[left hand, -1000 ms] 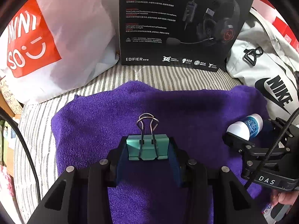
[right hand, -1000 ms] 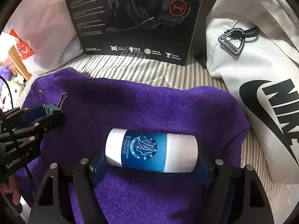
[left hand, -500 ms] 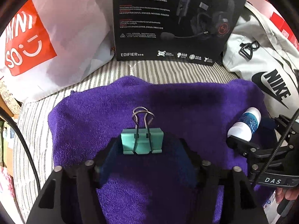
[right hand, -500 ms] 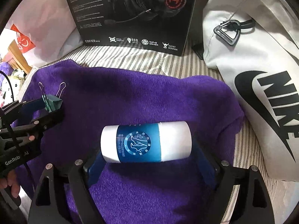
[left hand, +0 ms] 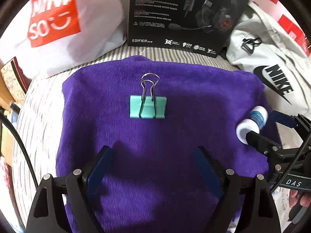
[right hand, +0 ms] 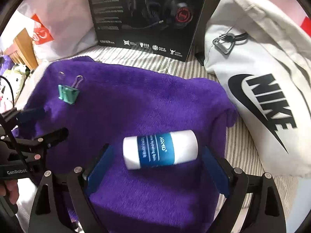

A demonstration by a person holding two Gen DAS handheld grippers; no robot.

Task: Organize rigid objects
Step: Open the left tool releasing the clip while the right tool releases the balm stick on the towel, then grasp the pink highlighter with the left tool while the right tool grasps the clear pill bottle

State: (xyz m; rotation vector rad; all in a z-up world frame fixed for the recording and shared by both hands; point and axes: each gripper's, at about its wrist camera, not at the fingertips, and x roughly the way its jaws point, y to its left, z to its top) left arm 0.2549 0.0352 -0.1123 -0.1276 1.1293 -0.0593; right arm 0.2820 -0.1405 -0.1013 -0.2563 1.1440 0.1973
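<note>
A teal binder clip [left hand: 147,106] with wire handles lies free on the purple towel [left hand: 116,136]; it also shows in the right wrist view [right hand: 68,94]. My left gripper [left hand: 153,167] is open and empty, drawn back from the clip. A white tube with a blue label [right hand: 160,151] lies on its side on the towel [right hand: 145,101], just ahead of my open right gripper [right hand: 155,172], whose blue pads do not touch it. The tube also shows at the right of the left wrist view [left hand: 251,125].
A black Edifier headset box [left hand: 186,13] stands behind the towel. A white Miniso bag [left hand: 58,25] lies at the back left, a white Nike bag [right hand: 262,101] at the right. Striped bedding [left hand: 38,101] lies under the towel.
Both grippers opened and pulled back. The left let go of the binder clip and the right let go of the tube; both objects now lie on the towel, and the tube has rolled a little.
</note>
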